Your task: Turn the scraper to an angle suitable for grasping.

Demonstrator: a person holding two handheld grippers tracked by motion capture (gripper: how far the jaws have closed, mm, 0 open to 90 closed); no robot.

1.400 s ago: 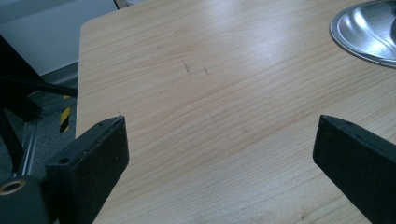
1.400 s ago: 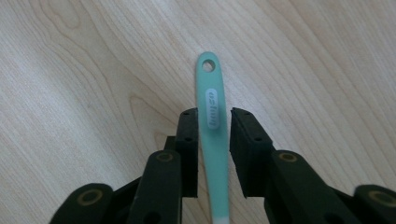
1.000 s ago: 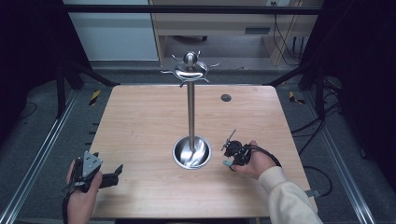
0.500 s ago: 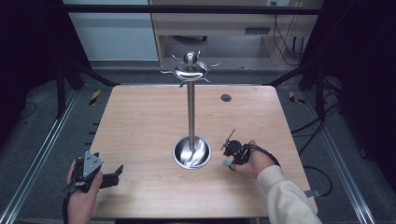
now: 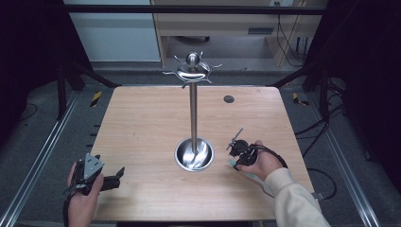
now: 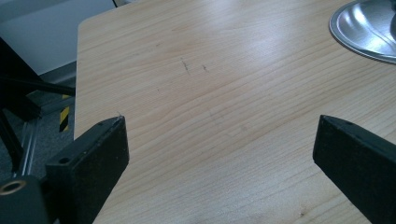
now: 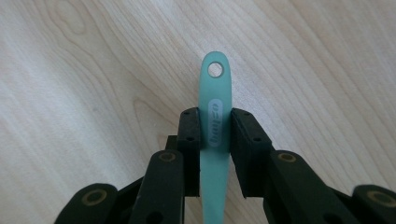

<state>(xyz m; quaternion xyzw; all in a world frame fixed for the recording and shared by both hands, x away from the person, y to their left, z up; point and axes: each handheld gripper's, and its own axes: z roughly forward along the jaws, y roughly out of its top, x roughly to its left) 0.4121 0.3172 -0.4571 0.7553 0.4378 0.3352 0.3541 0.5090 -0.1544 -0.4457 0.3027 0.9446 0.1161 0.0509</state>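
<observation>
Right gripper view shows our right tongs (image 7: pixel 215 130) clenched on a teal handle (image 7: pixel 215 112) at lower right of the bench (image 5: pixel 142 123), barely shifted from a second ago, so hanging it on the stand (image 5: pixel 193 113) remains, while left tongs (image 6: pixel 219 154) gape empty.

The table (image 5: pixel 142 123) is pale wood with fine streaked grain and darker knot swirls. The stand (image 5: pixel 193 113) and its round dish base (image 6: pixel 369 28) are shiny silver metal. Both grippers' jaws are matt black. The handle (image 7: pixel 215 121) is translucent mint green, with a paler oval label. The sleeve (image 5: pixel 295 203) is cream.
</observation>
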